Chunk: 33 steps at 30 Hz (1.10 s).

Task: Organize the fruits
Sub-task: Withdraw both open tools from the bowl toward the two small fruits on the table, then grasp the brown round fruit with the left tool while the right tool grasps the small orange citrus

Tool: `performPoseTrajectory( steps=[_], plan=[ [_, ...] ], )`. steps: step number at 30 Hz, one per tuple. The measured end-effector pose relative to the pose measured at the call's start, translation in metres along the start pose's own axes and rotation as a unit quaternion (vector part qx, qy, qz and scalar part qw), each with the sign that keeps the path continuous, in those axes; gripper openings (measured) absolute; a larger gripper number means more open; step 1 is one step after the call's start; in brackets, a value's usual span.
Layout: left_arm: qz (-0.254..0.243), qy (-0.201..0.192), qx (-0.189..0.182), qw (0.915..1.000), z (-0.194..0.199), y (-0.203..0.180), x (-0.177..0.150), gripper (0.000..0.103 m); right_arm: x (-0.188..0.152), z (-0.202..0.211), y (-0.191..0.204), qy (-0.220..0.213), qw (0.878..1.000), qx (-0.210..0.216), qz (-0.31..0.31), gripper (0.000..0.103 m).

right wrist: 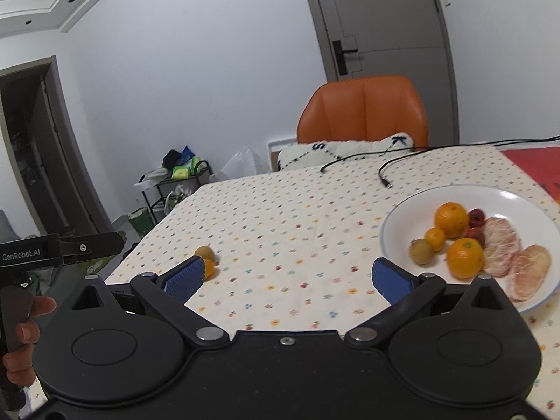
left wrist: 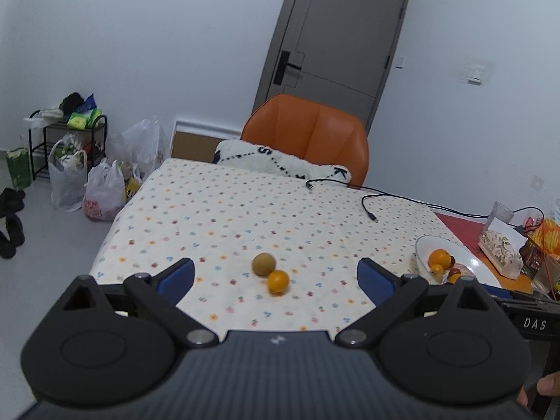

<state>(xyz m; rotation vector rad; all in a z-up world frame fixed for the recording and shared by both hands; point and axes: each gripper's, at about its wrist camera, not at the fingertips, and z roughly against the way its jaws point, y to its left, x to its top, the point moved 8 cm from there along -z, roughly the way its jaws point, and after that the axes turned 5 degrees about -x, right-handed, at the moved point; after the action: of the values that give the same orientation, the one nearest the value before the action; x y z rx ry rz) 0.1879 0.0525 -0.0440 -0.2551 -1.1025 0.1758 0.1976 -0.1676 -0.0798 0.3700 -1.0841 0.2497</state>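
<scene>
A brown-green kiwi (left wrist: 264,264) and a small orange (left wrist: 278,281) lie touching on the flowered tablecloth (left wrist: 227,210), just ahead of my open, empty left gripper (left wrist: 276,276). They also show in the right wrist view, kiwi (right wrist: 204,252) and orange (right wrist: 209,268), beside the left fingertip. A white plate (right wrist: 402,217) holds oranges (right wrist: 451,219), a kiwi (right wrist: 421,251), red fruits (right wrist: 477,217) and peeled pomelo pieces (right wrist: 528,276). My right gripper (right wrist: 287,276) is open and empty, left of the plate. The plate's rim (left wrist: 469,255) shows at the right in the left wrist view.
An orange chair (left wrist: 308,133) with a white cushion (left wrist: 280,161) stands at the table's far side. Black cables (left wrist: 371,206) lie on the cloth. A tissue box (left wrist: 500,248) and clutter sit at the right. Bags (left wrist: 101,189) and a rack stand on the floor at left.
</scene>
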Motion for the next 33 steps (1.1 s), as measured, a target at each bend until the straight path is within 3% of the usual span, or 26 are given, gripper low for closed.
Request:
performPoseTrajectory(
  steps=[7,9,19,33],
  plan=[
    [0.019,0.006,0.011,0.9998,-0.005,0.023,-0.001,0.098,-0.002,-0.019,0.027,0.02,0.999,0.032,0.009,0.101],
    [0.018,0.005,0.011,0.9998,-0.006,0.026,-0.001,0.097,-0.002,-0.026,0.035,0.028,0.999,0.038,0.013,0.094],
    [0.023,0.005,0.023,0.9994,-0.015,0.041,0.0,0.094,-0.002,-0.059,0.062,0.057,0.996,0.06,0.014,0.084],
    [0.034,0.031,0.021,0.9987,-0.044,0.053,-0.005,0.069,-0.014,-0.098,0.072,0.094,0.993,0.075,0.001,0.07]
  ],
)
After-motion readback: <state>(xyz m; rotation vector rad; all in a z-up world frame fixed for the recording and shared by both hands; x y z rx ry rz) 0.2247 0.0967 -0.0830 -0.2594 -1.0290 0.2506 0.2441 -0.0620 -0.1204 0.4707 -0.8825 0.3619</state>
